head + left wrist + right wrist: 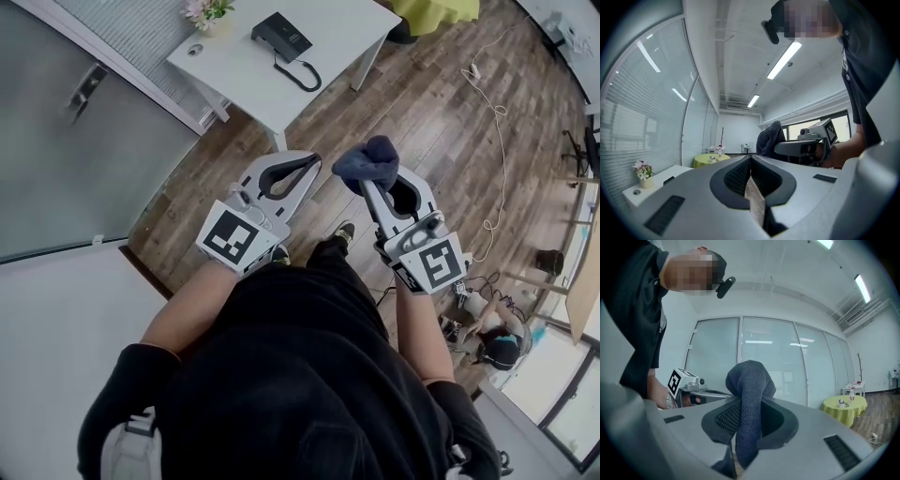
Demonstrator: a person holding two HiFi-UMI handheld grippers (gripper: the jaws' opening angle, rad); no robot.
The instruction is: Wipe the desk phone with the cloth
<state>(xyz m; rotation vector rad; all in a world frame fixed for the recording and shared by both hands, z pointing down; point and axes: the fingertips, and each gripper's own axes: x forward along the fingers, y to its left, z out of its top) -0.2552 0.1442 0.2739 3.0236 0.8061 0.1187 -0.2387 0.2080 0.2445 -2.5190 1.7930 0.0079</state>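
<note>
Head view: the desk phone [281, 36] is seen on a white table [342, 28], near a flower pot [208, 14], well apart from both grippers, which are held over the wood floor [422, 103]. The cloth [367, 161] is pinched in the right gripper [751, 401]. The left gripper [751, 158] is pressed together, empty. A white cable [500, 110] is strewn across the floor at right.

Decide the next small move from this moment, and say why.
Probably carry the right hand-held gripper forward toward the desk phone on the white table. Its jaws are shut on the cloth, but it hangs over the wooden floor, short of the table, so no wiping can start until the cloth reaches the phone.
</note>
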